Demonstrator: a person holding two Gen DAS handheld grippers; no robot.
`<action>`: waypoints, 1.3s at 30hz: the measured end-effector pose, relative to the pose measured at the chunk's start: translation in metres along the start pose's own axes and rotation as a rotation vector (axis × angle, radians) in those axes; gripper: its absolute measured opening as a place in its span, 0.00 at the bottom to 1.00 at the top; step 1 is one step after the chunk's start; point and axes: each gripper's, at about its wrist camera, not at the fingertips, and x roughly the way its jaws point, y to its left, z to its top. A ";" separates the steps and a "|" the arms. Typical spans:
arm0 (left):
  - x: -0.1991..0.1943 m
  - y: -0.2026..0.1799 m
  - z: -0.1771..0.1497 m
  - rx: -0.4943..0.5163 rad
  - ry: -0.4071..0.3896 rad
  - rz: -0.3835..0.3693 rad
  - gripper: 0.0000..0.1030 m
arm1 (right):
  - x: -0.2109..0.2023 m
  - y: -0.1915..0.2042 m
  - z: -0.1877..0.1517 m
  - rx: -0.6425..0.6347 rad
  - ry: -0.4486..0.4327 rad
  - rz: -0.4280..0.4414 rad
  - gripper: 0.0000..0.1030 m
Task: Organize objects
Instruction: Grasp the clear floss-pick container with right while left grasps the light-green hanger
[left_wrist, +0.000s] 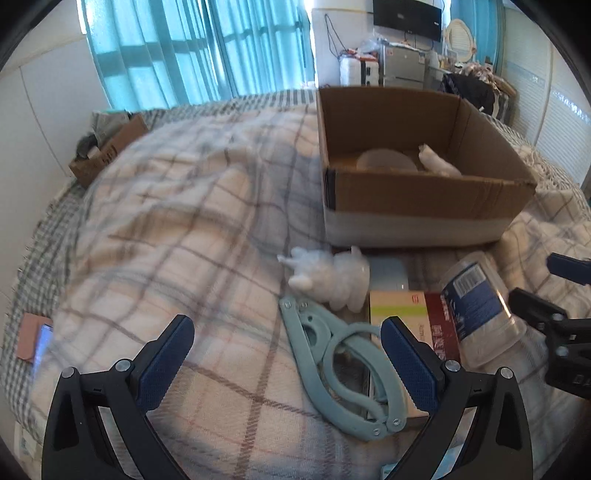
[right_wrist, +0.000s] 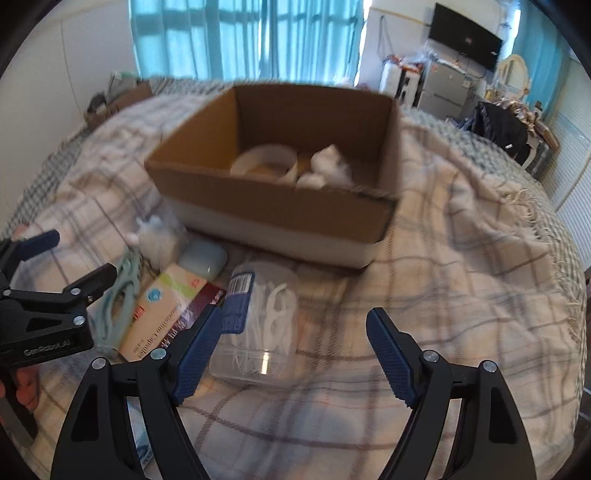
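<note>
An open cardboard box (left_wrist: 424, 195) stands on the plaid blanket and holds a white roll (right_wrist: 264, 160) and a white wrapped bundle (right_wrist: 328, 166). In front of it lie a white plush toy (left_wrist: 328, 275), a pale blue folding clip hanger (left_wrist: 343, 373), a flat carton (left_wrist: 399, 310), a small pale blue case (right_wrist: 203, 258) and a clear jar of floss picks (right_wrist: 262, 321). My left gripper (left_wrist: 288, 354) is open above the hanger. My right gripper (right_wrist: 295, 354) is open, just before the jar.
The plaid blanket (left_wrist: 166, 258) covers a bed. A second cardboard box (left_wrist: 107, 151) sits at the far left edge. A phone on a pink pad (left_wrist: 35, 343) lies at the left. Curtains, a fridge and a TV stand behind.
</note>
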 end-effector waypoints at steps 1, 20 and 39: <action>0.003 0.001 -0.002 -0.001 0.010 -0.011 1.00 | 0.005 0.002 0.000 -0.004 0.014 0.000 0.78; 0.015 -0.001 -0.015 0.016 0.084 -0.030 1.00 | 0.038 0.018 -0.018 -0.034 0.108 0.071 0.62; 0.014 -0.058 -0.013 0.078 0.169 -0.256 0.53 | -0.017 -0.035 -0.025 0.126 -0.079 0.224 0.61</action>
